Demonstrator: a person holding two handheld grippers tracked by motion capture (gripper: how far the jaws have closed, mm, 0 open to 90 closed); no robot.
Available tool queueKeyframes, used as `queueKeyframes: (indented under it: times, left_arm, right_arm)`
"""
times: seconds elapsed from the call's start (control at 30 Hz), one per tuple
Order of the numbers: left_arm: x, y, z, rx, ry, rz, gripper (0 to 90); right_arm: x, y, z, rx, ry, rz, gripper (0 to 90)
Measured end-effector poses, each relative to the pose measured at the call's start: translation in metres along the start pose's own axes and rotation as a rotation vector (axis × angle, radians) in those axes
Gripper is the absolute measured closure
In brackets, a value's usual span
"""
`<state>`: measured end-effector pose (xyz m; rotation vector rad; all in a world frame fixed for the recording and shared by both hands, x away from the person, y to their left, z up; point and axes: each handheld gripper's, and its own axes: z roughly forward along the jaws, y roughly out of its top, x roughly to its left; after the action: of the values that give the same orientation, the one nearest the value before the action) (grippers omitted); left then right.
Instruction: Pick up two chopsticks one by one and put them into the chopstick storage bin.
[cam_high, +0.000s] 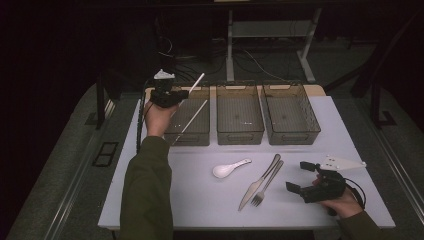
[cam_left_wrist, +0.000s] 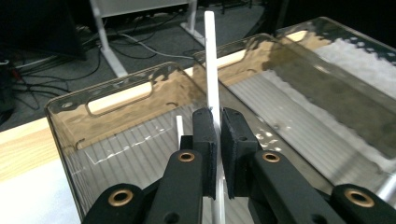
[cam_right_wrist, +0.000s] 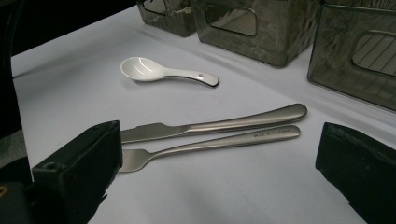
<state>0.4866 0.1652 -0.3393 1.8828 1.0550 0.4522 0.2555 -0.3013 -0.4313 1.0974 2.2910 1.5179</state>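
My left gripper (cam_high: 175, 93) is held over the left smoky plastic bin (cam_high: 197, 135), shut on a white chopstick (cam_left_wrist: 212, 70) that sticks up and away past its jaws. A second white chopstick (cam_high: 190, 122) lies slanted inside that bin, and its tip (cam_left_wrist: 179, 125) appears just left of the jaws. My right gripper (cam_high: 297, 176) rests at the table's front right, open with nothing between its jaws. Just ahead of it lie a steel knife (cam_right_wrist: 219, 123) and a fork (cam_right_wrist: 210, 143) side by side, with a white ceramic spoon (cam_right_wrist: 159, 72) beyond them.
Two more smoky bins, the middle one (cam_high: 240, 132) and the right one (cam_high: 292, 136), stand in a row at the back of the white table (cam_high: 200, 200). Desk legs and cables are on the dark floor behind.
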Motion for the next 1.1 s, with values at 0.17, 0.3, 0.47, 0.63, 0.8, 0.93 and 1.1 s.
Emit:
queueKeyframes:
  times: [0.17, 0.3, 0.47, 0.63, 0.8, 0.93, 1.1]
  left_arm:
    - [0.007, -0.007, 0.017, 0.029, 0.015, -0.033, 84.2]
    - [0.006, -0.011, 0.028, 0.056, 0.015, -0.033, 84.2]
    - [0.004, -0.015, 0.038, 0.088, 0.033, -0.041, 84.1]
    - [0.003, -0.017, 0.044, 0.125, 0.062, -0.051, 84.0]
    - [0.002, -0.020, 0.050, 0.163, 0.080, -0.057, 83.6]
    - [0.003, -0.022, 0.052, 0.174, 0.079, -0.060, 82.9]
    - [0.003, -0.020, 0.049, 0.157, 0.074, -0.062, 80.1]
  right_arm:
    - [-0.001, 0.000, -0.002, -0.017, 0.001, 0.011, 0.9]
    - [-0.001, 0.001, -0.002, -0.020, 0.003, 0.009, 0.9]
    - [-0.002, 0.001, -0.002, -0.022, 0.003, 0.011, 0.9]
    - [-0.002, 0.001, -0.002, -0.025, 0.004, 0.014, 0.9]
    - [-0.002, 0.001, -0.002, -0.022, 0.005, 0.015, 0.9]
    - [-0.002, 0.001, -0.002, -0.024, 0.004, 0.015, 0.9]
    - [-0.002, 0.001, -0.002, -0.022, 0.005, 0.013, 0.9]
